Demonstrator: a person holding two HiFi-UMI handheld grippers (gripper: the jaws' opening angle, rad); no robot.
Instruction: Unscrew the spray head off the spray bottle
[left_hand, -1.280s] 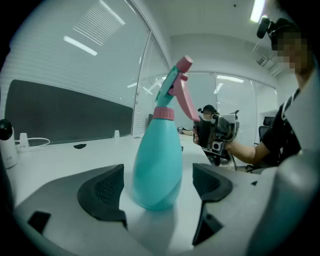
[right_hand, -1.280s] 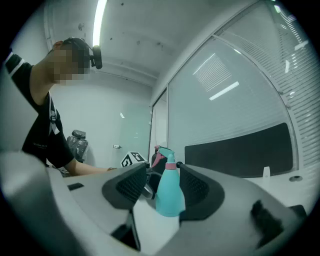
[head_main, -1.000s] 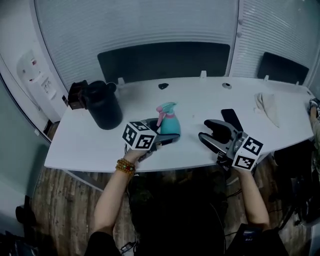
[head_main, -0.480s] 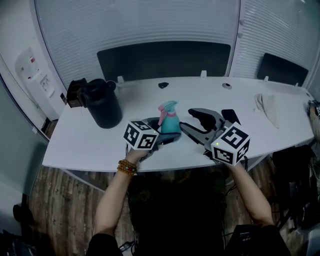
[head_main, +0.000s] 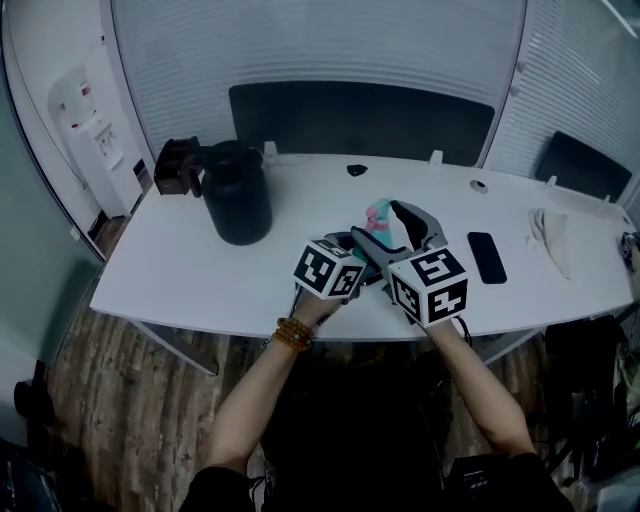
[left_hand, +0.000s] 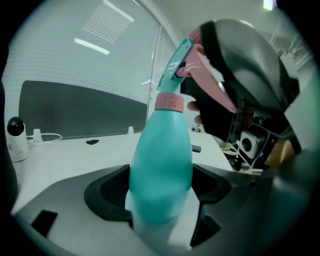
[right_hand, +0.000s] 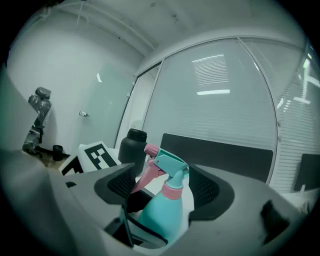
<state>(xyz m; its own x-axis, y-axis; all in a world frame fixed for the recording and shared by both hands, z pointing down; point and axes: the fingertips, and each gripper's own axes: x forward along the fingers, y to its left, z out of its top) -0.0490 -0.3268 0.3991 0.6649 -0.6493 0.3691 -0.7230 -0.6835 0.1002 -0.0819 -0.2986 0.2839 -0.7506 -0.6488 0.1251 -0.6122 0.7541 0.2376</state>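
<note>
Clamping the spray bottle (left_hand: 161, 165), left gripper (left_hand: 161, 197) steadies it; right gripper (right_hand: 167, 186), jaws just opened, straddles the spray head (right_hand: 169, 165) loosely. Best grip: squarely on the collar (right_hand: 173, 192).

A curved white worktop (head_main: 180, 270) stands on a wood-plank floor (head_main: 110, 400). Behind it are a dark panel (head_main: 360, 115) and pale closed blinds (head_main: 300, 50) (evenly lit). A white water dispenser (head_main: 98, 150) stands at far left.

No legible text; only coded squares on left cube (head_main: 328, 270) and right cube (head_main: 430, 287).
</note>
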